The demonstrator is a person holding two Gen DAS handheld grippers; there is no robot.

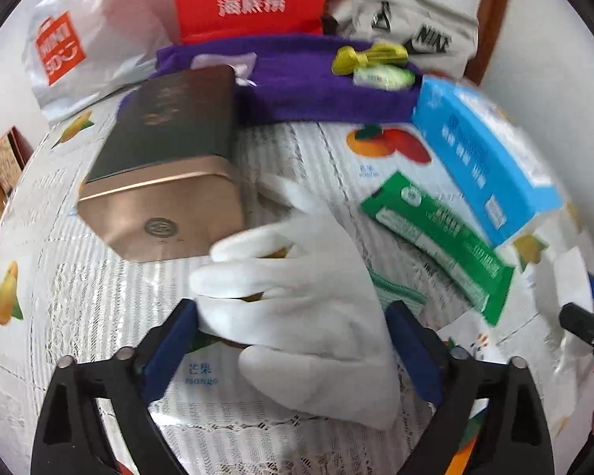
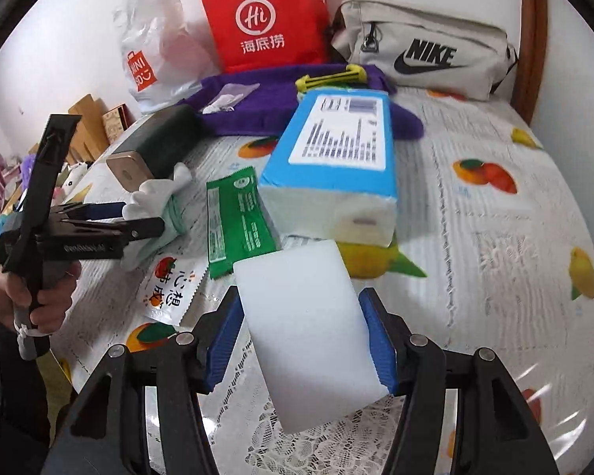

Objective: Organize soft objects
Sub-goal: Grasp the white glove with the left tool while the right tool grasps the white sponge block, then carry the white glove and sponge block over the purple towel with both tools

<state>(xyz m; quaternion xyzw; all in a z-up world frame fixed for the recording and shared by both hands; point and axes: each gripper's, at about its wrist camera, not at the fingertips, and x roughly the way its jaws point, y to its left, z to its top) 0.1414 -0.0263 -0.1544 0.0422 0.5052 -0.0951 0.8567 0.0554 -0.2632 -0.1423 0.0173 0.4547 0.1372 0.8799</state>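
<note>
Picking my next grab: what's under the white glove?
Under the white glove a green zipped pouch shows at its edge; most of the pouch is covered.

Brushed metal tin [image 1: 166, 182], purple fleece cloth [image 1: 316, 79]

Red paper bag [image 2: 263, 16], grey Nike pouch [image 2: 423, 51], gold tin [image 1: 166, 166].

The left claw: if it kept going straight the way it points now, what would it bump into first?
Most likely the white glove, which lies on the fruit-print tablecloth directly between the left claw's wide-open jaws. The gold tin sits farther on, to the left. Depth is hard to judge here.
</note>
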